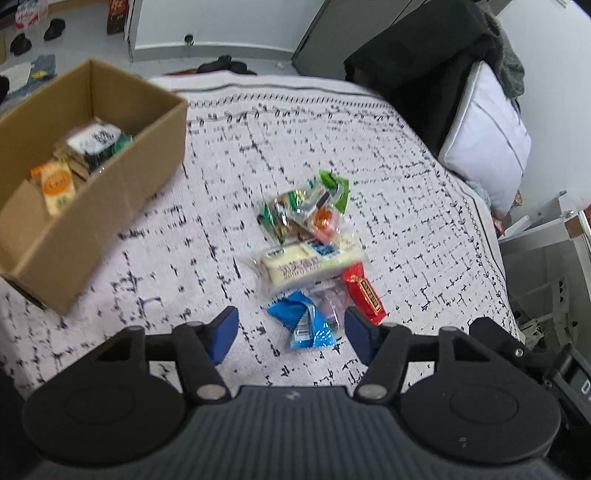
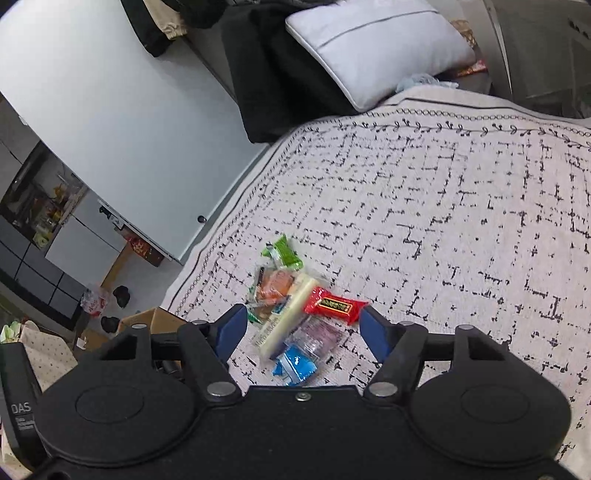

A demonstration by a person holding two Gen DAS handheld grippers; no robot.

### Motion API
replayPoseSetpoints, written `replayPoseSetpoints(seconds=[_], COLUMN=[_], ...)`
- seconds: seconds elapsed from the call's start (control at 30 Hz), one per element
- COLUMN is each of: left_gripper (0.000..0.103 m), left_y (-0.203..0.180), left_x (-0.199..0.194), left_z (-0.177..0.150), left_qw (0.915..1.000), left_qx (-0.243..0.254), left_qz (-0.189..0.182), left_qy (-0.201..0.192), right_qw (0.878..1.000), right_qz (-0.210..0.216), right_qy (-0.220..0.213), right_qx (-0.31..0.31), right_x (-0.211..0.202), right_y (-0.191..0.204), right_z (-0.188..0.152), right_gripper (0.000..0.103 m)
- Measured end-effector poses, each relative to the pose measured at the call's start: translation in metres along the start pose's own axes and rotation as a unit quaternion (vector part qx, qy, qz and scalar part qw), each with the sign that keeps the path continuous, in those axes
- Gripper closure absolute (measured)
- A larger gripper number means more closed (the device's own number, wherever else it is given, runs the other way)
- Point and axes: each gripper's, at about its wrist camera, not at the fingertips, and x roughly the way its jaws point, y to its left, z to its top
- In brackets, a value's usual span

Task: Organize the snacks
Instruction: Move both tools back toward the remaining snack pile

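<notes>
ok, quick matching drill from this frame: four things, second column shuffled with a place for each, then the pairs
Things:
1. orange packet
2. blue packet
3. green packet
4. white pillow

Places:
A. far end of the snack pile
B. inside the cardboard box
C. off the bedspread, against the dark garment
D. pile's near end, between the open left gripper fingers

Pairs: 1-B, 2-D, 3-A, 4-C

white bedspread with black broken-grid print [image 1: 369, 155] lying flat across the bed | pale grey piped pillow [image 1: 487, 147] leaning at the bed's head | black garment [image 1: 417, 62] draping beside the pillow | dark shoes [image 1: 55, 29] sitting on the floor
</notes>
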Motion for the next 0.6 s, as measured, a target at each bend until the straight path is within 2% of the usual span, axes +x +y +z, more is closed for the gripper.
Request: replayPoseSetpoints(seconds=[0.13, 0.3, 0.6], left_gripper=[0.050, 0.054, 0.054], left_y=[-0.001, -0.004, -0.008], left_x=[0.017, 0.037, 0.073], left_z=[-0.003, -0.004, -0.001], left_qw=[0.9999, 0.9995, 0.9985], left_qx=[-0.009, -0.021, -0.034], left_qz=[0.001, -0.002, 0.006], left_qy=[0.012, 0.023, 0.042], right_qw=[1.000, 1.000, 0.999], right_qz=[0.004, 0.003, -0.005], right_qy=[0.006, 0.017, 0.042], right_qx=[0.002, 0.010, 0.015], right_x=[0.005, 0.013, 0.033], right_y=[-0.003, -0.010, -0.018], right_z=[-0.001, -0.002, -0.001], right_gripper=[0.039, 0.041, 0.044])
